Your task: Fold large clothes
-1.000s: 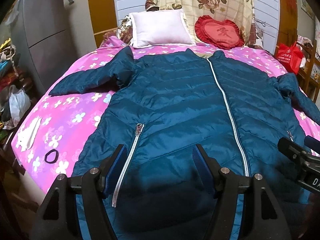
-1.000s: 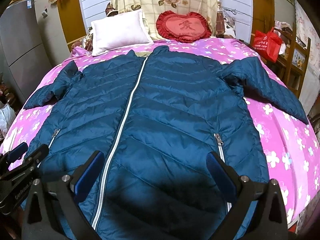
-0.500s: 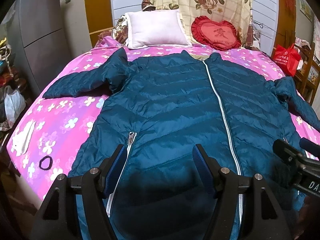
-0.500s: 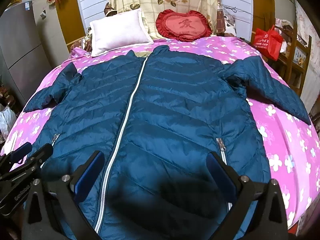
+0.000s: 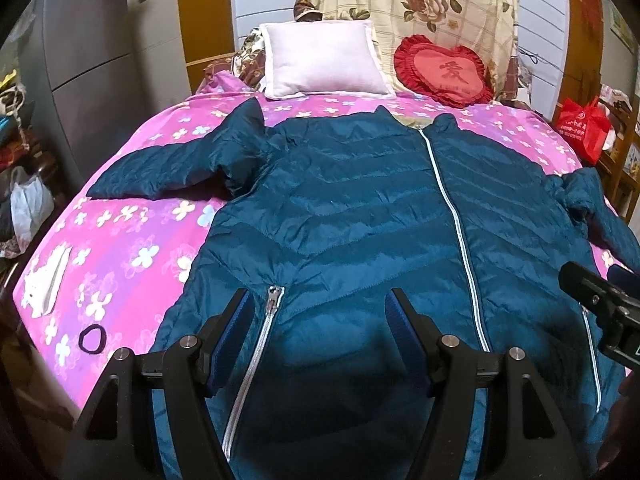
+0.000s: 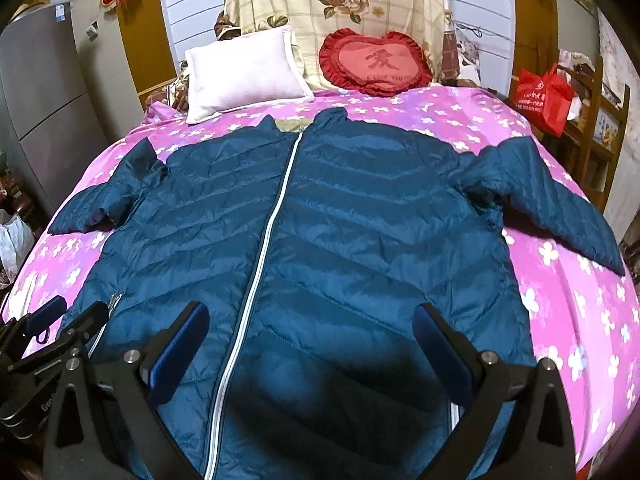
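Teal jacket lies flat on bed; left claw and right claw spread.

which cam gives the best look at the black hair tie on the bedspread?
Left wrist view. The black hair tie lies whole and unobstructed on the pink bedspread, left of the jacket hem. In the right wrist view that spot falls at the frame's lower left behind the left claw, so the tie cannot be made out there.

The teal jacket is quilted cloth with a slight sheen, its zipper bright and metallic-looking; the bed wears matt pink floral cloth; at its head edge, a soft white pillow; gripper fingers look like matt black plastic with ribbed blue pads.
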A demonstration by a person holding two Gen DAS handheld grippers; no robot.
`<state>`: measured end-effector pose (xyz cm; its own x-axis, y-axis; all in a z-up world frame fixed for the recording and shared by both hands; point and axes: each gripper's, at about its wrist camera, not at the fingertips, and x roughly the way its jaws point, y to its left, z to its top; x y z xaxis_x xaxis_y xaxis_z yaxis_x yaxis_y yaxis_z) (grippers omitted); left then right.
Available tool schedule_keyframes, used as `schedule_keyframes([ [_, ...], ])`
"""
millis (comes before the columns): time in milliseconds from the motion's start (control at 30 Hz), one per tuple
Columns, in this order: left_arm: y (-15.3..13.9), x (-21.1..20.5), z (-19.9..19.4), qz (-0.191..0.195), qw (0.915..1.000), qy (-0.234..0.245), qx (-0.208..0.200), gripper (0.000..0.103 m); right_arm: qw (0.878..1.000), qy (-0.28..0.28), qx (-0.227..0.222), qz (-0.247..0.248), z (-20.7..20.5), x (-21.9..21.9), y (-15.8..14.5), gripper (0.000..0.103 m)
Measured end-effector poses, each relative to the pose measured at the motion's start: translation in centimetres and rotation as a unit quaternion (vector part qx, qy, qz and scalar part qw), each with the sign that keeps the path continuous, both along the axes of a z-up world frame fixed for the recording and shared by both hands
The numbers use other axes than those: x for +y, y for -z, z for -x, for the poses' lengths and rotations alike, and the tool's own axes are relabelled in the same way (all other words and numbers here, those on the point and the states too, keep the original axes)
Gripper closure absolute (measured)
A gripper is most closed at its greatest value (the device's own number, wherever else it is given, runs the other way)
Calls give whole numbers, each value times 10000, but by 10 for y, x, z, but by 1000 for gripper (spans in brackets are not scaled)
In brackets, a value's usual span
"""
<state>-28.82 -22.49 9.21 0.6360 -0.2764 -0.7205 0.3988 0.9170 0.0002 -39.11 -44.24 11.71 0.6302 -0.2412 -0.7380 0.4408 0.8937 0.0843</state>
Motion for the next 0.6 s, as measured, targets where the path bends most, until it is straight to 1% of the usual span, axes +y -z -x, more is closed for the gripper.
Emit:
schedule_keyframes([
  [133,-2,-2,-10,-15,10000,-6,-4,69,10000,-9,-5,-5,-8,-2,1,0],
  [233,-5,-4,-15,-58,9999,-27,-102,69,10000,-33,20,44,-15,-2,2,0],
  [600,-10,-9,-35,82,9998,-120,-101,69,9998,-168,-4,73,-43,2,4,0],
])
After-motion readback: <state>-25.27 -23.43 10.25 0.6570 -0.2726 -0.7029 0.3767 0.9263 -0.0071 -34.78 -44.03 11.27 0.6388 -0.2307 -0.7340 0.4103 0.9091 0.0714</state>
